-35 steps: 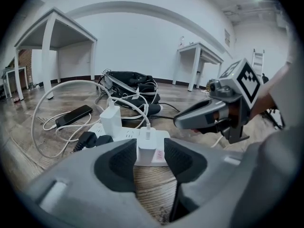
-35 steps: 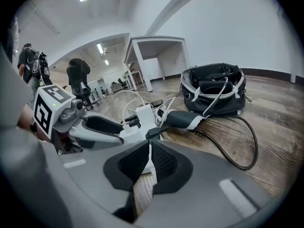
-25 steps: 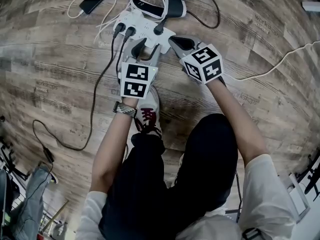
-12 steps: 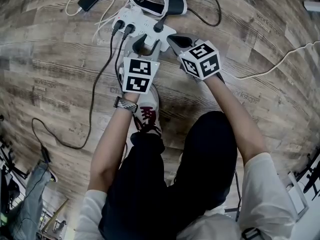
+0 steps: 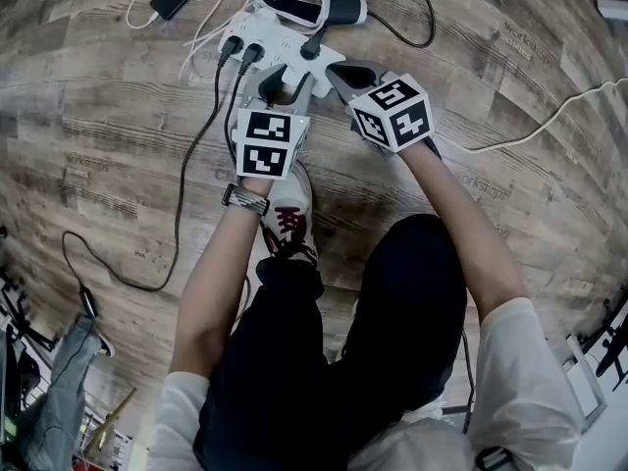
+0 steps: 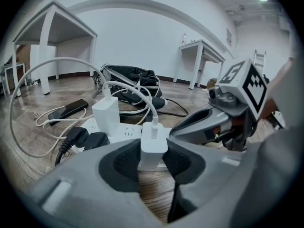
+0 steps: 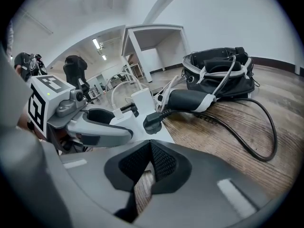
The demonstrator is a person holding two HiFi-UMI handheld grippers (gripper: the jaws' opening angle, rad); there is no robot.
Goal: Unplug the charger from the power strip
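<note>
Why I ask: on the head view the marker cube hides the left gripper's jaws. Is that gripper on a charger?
Observer: Yes. In the left gripper view the left gripper has just been closing its jaws, and its pads sit against both sides of the small white charger.
Operator: Is it off the strip?
Observer: It does not look so. It stands upright on the near end of the power strip.
Operator: And the right gripper?
Observer: In its own view the right gripper is shut, with nothing between its jaws.
</note>
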